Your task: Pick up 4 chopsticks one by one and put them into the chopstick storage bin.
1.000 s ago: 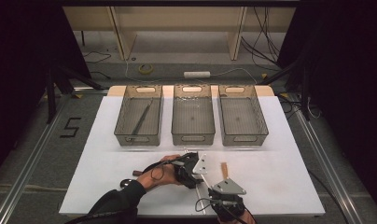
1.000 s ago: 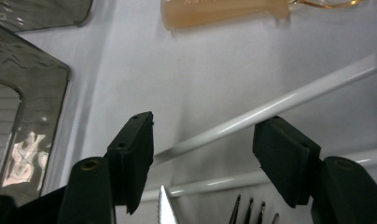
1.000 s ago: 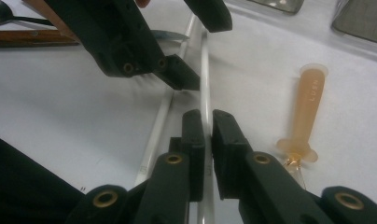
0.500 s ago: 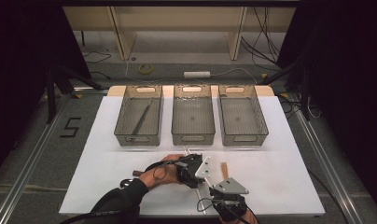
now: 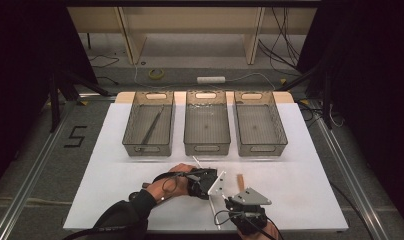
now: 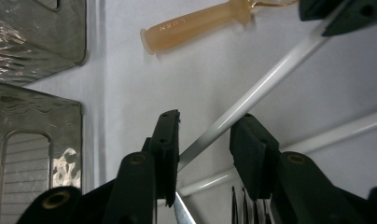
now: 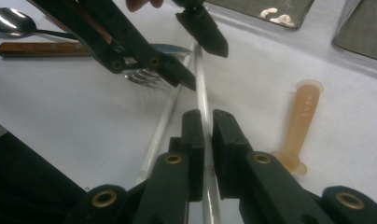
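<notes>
Right claw [image 7: 207,135] clamps white chopstick [image 7: 201,88]; bare white table [image 5: 310,175] lies rightward.

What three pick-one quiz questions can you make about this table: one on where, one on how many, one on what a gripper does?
1. Where does the orange handle lie? A in a bin; B on the white table; C on the floor.
2. How many grey bins stand there? A three; B two; C five.
3. The right gripper is: A wide open; B holding a spoon; C shut on the white stick.
Answers: B, it lies on the table; A, three in a row; C, its jaws pinch the stick.
</notes>
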`<state>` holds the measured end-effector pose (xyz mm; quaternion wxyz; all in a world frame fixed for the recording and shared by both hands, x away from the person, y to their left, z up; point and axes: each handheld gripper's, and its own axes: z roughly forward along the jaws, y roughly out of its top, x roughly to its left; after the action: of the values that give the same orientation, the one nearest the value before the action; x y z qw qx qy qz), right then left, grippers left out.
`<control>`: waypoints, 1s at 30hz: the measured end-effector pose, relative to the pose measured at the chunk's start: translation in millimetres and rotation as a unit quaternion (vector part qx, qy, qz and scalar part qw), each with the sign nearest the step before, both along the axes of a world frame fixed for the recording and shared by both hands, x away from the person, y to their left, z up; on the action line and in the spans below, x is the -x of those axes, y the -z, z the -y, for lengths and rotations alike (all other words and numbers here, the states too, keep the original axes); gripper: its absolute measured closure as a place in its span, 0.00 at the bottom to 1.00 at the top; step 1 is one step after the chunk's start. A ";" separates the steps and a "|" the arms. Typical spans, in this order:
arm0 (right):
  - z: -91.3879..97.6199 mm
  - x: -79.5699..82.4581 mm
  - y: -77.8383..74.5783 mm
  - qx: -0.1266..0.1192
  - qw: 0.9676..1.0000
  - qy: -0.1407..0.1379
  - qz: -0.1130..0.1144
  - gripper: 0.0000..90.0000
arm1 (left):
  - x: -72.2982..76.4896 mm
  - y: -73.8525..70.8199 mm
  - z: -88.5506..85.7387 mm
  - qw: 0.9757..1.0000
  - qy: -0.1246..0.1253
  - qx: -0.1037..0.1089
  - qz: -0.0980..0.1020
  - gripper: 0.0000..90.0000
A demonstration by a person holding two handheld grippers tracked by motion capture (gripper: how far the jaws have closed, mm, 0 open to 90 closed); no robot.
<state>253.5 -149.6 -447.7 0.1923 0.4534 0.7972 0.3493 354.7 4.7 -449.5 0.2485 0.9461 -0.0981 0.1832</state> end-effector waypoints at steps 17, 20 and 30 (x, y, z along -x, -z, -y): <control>28.7 -11.7 -33.3 -0.092 0.994 0.002 0.057 0.52 | 5.8 -22.5 -0.7 0.998 0.010 -0.063 0.016 0.93; 33.2 -9.8 -37.8 -0.111 0.991 0.008 0.068 0.48 | 1.2 -25.3 -3.4 0.998 -0.012 -0.056 0.010 0.93; 30.3 -3.5 -37.3 -0.116 0.991 0.007 0.069 0.44 | -14.5 -44.6 -15.3 0.995 -0.096 -0.014 -0.016 0.93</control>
<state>257.0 -179.9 -410.5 0.1954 0.4534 0.7326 0.4687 369.2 20.0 -404.9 0.2175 0.9574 -0.0055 0.1900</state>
